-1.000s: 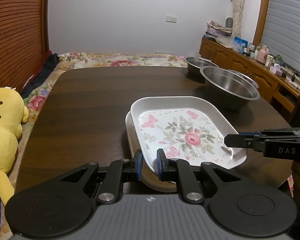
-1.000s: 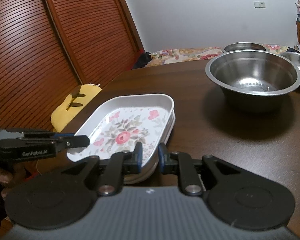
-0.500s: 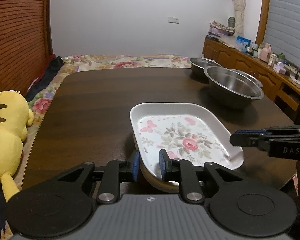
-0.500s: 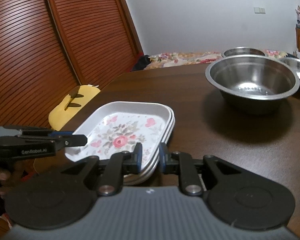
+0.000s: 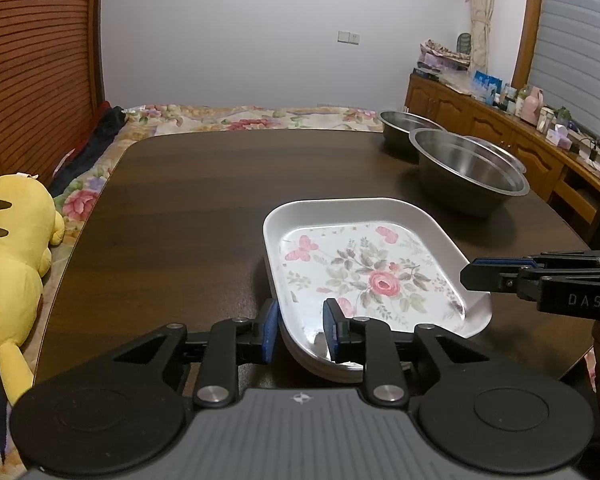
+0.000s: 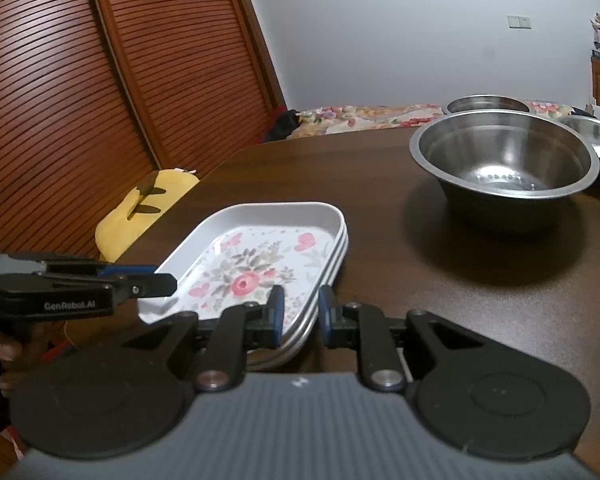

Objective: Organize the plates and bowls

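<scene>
Your left tongs [image 5: 298,330] stand spread, their blue pads either side of the near rim of the floral plate [image 5: 364,276] without pinching it; your right tongs [image 6: 300,314] are likewise spread astride the plate's other near edge. The plate is white, rounded-rectangular, with a pink rose, grey-green leaves and pink butterflies printed inside, and it sits on top of a stack of like plates [image 6: 300,338] low in the centre of both frames, on the dark wooden surface [image 5: 180,208]. A second ago the top plate sat askew over the stack and both tongs were nearly closed at its rim; now it lies squared on the stack and the pads have parted. The right wrist view shows the stacked rims under the plate as three layers, which the left view mostly hides, and looks into the large steel bowl [image 6: 504,160] at upper right. The left view alone shows the whole yellow plush toy [image 5: 8,264] at the left edge, with two more steel bowls [image 5: 404,130] at upper right behind the large one.
</scene>
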`<state>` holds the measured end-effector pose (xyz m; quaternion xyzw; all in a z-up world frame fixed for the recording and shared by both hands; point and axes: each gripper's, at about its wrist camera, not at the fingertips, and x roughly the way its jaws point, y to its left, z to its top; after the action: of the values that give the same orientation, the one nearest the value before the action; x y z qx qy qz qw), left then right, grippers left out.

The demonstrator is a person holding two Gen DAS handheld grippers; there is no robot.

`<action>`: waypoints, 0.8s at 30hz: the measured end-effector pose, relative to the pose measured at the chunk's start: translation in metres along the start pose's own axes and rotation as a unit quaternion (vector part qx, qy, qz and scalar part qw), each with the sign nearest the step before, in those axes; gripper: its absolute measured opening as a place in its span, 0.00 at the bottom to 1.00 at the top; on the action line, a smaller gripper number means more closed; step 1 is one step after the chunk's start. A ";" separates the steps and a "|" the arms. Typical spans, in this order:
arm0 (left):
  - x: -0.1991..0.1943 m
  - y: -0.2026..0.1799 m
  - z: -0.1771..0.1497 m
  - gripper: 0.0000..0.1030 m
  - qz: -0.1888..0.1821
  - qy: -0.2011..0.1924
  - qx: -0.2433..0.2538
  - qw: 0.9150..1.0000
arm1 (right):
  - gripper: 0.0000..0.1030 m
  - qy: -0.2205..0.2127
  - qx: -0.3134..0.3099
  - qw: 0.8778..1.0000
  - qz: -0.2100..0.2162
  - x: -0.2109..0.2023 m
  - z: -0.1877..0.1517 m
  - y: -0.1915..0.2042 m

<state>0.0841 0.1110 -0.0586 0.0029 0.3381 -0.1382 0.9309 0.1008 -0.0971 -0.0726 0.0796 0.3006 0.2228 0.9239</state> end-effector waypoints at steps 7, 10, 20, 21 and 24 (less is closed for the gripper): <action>0.000 0.001 0.000 0.28 0.000 0.000 0.000 1.000 | 0.21 0.008 0.001 1.000 0.003 0.005 -0.002 0.000; 0.000 0.001 0.000 0.32 0.000 -0.001 0.001 1.000 | 0.21 0.007 0.002 1.000 0.003 0.005 -0.002 -0.001; -0.007 0.000 0.009 0.54 0.007 -0.016 0.003 1.000 | 0.27 -0.012 0.003 1.000 -0.002 -0.009 0.004 -0.005; -0.008 0.000 0.011 0.61 0.008 -0.019 0.004 1.000 | 0.28 -0.016 0.003 1.000 -0.003 -0.011 0.005 -0.007; -0.010 -0.003 0.017 0.72 0.011 -0.028 0.010 0.999 | 0.34 -0.028 0.002 1.000 -0.009 -0.019 0.010 -0.012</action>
<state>0.0865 0.1087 -0.0393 0.0121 0.3102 -0.1317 0.9414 0.0972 -0.1166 -0.0579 0.0851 0.2755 0.2117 0.9338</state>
